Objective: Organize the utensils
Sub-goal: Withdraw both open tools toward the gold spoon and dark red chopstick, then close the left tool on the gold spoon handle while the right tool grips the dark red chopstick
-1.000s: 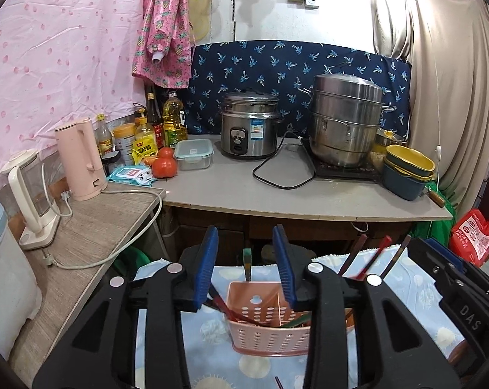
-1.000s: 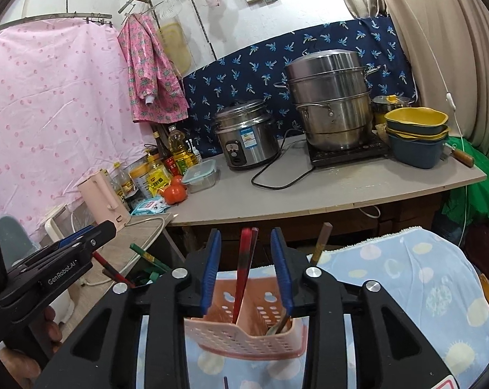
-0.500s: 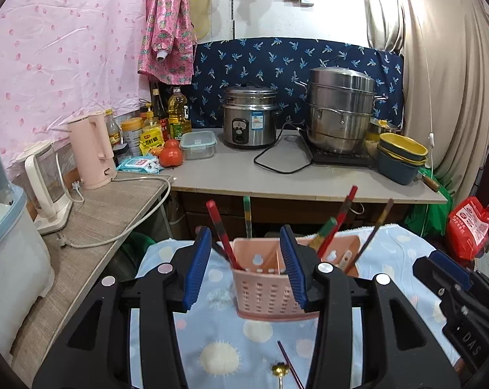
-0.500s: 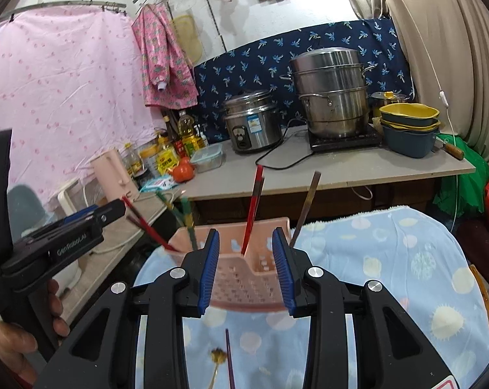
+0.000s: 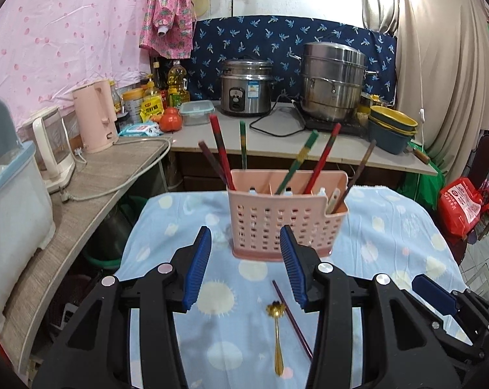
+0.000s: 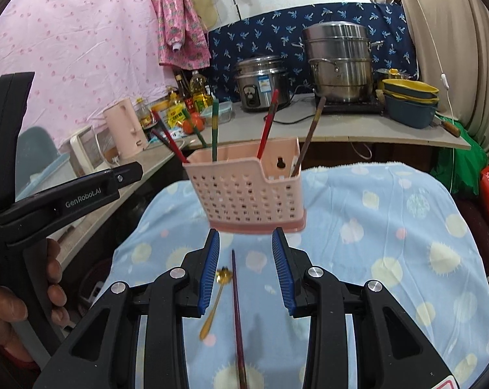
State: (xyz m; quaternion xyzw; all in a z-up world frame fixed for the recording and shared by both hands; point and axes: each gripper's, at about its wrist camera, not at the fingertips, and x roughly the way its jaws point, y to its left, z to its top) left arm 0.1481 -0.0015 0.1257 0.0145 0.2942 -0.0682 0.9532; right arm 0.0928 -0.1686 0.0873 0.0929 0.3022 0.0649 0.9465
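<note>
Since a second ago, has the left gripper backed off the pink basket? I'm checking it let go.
Yes. The left gripper pulled back toward the camera side; the pink basket now stands clear beyond its open fingertips.

I see open cloth lower left of the basket | chopsticks fan out above it (awkward from overhead) | spoon and loose chopstick lie frame-centre.

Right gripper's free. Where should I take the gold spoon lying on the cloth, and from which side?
Take the gold spoon across its slim handle, mid-length, coming down from above with the right gripper. It lies flat on the blue cloth, so only the handle's two long edges offer a pinch. Stay clear of the dark chopstick lying close beside it.
</note>
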